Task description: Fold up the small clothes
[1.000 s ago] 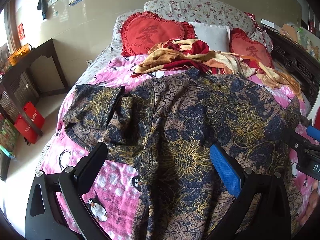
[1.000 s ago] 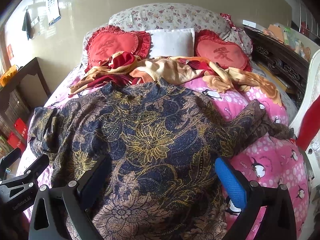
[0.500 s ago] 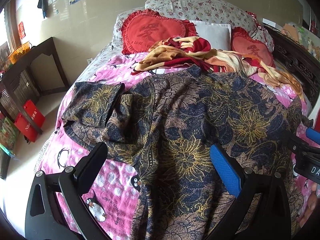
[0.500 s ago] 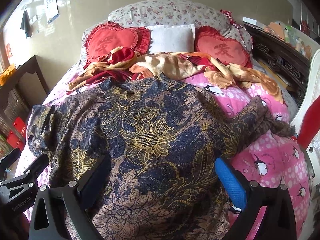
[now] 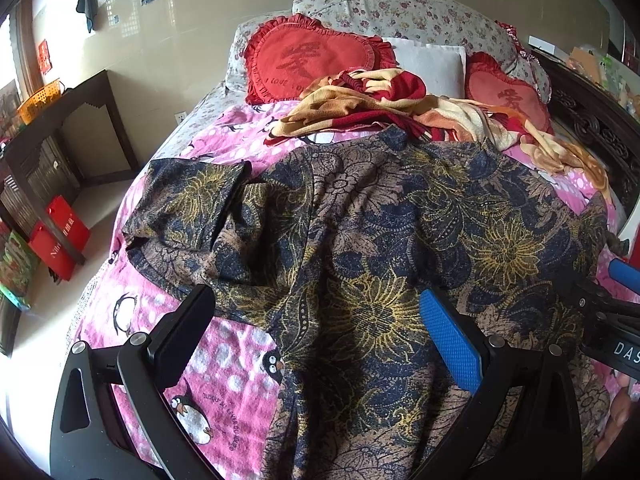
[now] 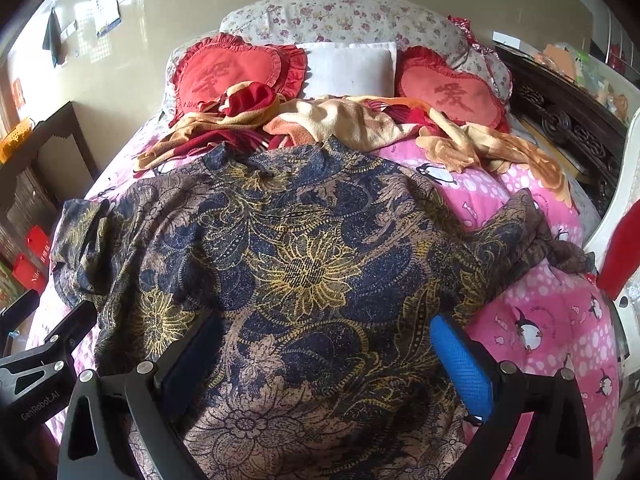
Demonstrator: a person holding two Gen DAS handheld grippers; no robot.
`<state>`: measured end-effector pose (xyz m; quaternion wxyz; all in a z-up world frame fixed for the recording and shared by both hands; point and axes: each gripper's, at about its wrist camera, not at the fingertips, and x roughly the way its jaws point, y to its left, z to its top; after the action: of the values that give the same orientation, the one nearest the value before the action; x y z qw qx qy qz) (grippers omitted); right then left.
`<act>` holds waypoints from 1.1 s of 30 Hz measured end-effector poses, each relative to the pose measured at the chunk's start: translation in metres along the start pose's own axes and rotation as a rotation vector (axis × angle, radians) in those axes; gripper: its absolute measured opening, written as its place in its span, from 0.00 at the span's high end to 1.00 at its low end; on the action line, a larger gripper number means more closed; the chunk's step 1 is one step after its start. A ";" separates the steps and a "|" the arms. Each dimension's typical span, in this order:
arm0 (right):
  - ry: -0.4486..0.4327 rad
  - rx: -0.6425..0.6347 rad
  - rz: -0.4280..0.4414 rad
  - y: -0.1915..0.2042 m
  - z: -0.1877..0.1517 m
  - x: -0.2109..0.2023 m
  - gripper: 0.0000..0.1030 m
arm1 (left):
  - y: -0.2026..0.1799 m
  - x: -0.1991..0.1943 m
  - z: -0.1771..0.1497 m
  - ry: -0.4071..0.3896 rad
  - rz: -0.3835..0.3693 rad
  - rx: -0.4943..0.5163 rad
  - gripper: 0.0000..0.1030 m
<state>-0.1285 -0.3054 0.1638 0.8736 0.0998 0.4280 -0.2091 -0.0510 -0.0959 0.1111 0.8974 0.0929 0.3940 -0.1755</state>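
A dark blue, brown and yellow floral shirt (image 5: 400, 220) lies spread back-up on the pink penguin bedspread (image 5: 228, 368); it also shows in the right wrist view (image 6: 280, 248). Its left sleeve (image 5: 192, 200) is folded over and rumpled. Its right sleeve (image 6: 532, 224) lies bunched toward the bed's right edge. My left gripper (image 5: 316, 328) is open and empty above the shirt's lower left part. My right gripper (image 6: 324, 344) is open and empty above the shirt's lower middle. Each gripper shows at the edge of the other's view.
A crumpled orange and red blanket (image 5: 384, 108) lies beyond the shirt's collar. Two red heart cushions (image 6: 236, 68), a white pillow (image 6: 348, 68) and a floral pillow sit at the headboard. A dark wooden table (image 5: 60, 120) and red bags (image 5: 60, 232) stand left of the bed. A carved dark wood frame (image 6: 560, 128) runs along the right.
Both grippers have drifted slightly back and lower over the shirt. The shirt itself has not moved, and both grippers stay open.
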 end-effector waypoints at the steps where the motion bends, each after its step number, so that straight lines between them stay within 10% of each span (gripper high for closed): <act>1: 0.002 0.000 -0.002 0.000 0.000 0.001 0.00 | 0.001 0.001 0.000 0.001 0.000 -0.002 0.00; 33: 0.049 -0.031 0.008 0.026 0.003 0.021 0.00 | 0.015 0.015 0.002 0.024 0.007 -0.037 0.00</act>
<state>-0.1036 -0.2891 0.1491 0.8652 0.0929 0.4519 -0.1966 -0.0347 -0.0862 0.1017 0.8947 0.0798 0.4076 -0.1641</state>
